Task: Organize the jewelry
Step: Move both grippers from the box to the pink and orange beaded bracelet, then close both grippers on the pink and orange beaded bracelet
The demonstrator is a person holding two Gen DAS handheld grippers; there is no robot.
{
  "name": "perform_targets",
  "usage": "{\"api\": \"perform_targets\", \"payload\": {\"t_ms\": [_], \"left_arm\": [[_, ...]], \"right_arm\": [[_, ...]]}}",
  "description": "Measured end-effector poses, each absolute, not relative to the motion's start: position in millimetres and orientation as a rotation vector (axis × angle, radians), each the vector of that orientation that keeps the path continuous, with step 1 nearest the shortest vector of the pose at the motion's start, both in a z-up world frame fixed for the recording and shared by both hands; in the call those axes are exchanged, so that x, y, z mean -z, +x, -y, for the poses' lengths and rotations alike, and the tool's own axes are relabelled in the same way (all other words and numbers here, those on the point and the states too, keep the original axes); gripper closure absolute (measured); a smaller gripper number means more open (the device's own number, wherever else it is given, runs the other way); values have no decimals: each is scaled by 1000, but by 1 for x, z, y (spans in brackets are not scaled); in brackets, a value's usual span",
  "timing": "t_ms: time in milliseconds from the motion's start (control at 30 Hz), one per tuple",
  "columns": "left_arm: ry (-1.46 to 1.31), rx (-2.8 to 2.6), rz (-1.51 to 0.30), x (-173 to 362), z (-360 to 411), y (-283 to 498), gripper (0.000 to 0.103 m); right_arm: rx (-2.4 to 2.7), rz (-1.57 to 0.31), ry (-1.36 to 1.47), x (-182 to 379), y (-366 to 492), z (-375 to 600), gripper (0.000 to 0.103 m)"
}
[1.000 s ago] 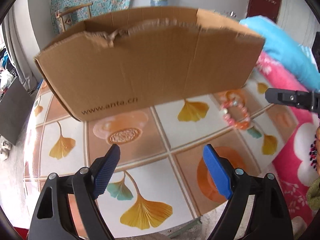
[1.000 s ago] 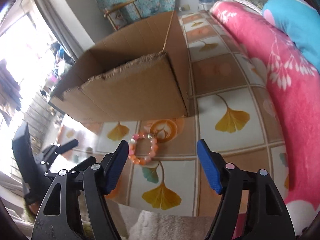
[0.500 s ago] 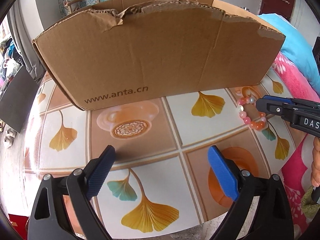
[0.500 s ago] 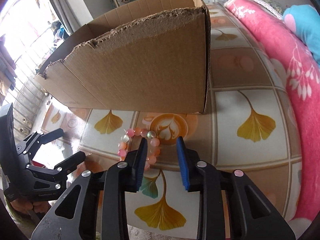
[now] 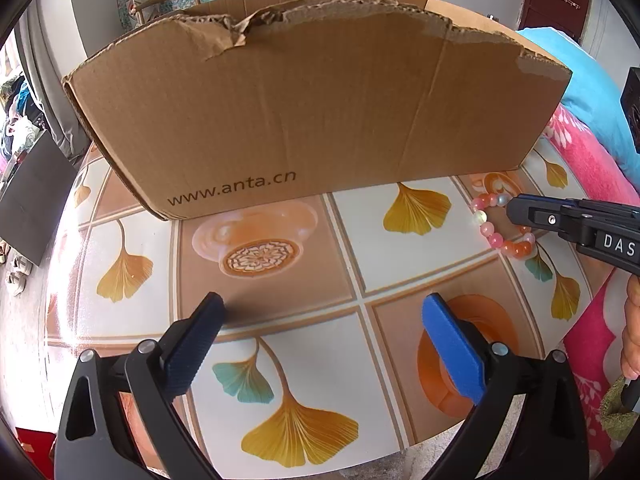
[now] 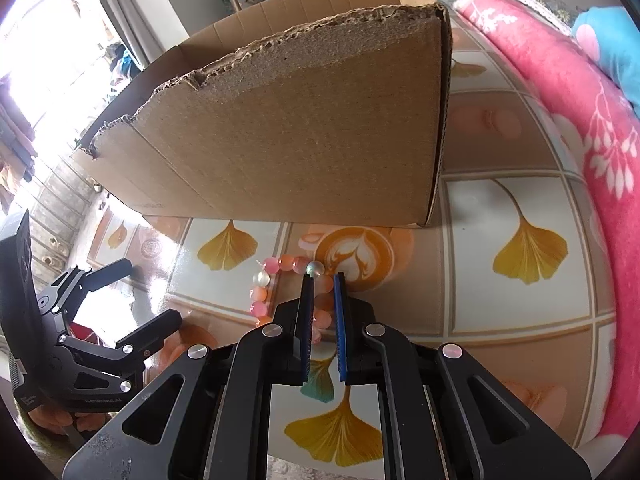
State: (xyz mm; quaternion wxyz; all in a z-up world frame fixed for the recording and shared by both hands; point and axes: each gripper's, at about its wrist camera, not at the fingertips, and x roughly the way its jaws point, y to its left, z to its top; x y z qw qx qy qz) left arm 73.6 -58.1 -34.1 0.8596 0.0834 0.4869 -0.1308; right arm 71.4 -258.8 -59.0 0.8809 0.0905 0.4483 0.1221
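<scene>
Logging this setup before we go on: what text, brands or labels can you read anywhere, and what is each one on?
"www.anta.cn": printed on the front wall of the cardboard box.
"DAS": white letters on the right tool body, cut off at the left wrist view's edge.
Small pale lettering on the left tool body, seen in the right wrist view: too small to read surely.
The bead bracelet carries no text.

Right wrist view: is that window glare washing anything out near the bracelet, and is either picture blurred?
Right wrist view: the window blows out the upper left and leaves a sheen on the tablecloth left of the bracelet, whose beads stay legible. Left wrist view: even light, sharp; the cardboard box bows from fisheye.
</scene>
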Motion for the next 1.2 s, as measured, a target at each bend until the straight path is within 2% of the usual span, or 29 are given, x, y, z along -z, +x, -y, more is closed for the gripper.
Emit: {"api": "perform_targets", "payload": {"t_ms": [167,367,567,633,733,767,833,900,1000,1200], "left_arm": [[159,266,-999,34,47,71,6],[15,295,-948,27,18,69,6],[-33,452,-883,10,23,62,29],[-24,509,-860,5,32,58,33],[4,582,-863,4,57,60,41],[9,596,-873,6,62,61,47],[14,604,-895,11,68,64,53],[2,611,-925,17,72,69,64],[-14,600,-959,23,75,76,70],[6,591,-974,26,79,77,71]], "right_arm": [[-291,-943,184,56,72,244,95],[-387,-958,194,58,69,219,95],[-388,-944,232,57,67,226,91],[-386,-944,247,56,67,232,91],[-391,-950,234,54,64,237,81],[-397,-949,226,54,63,236,77],[-411,-947,208,53,60,234,76],[-414,-940,179,54,57,230,76],[-407,-919,107,53,55,226,76],[-403,-884,-41,51,55,217,82]]}}
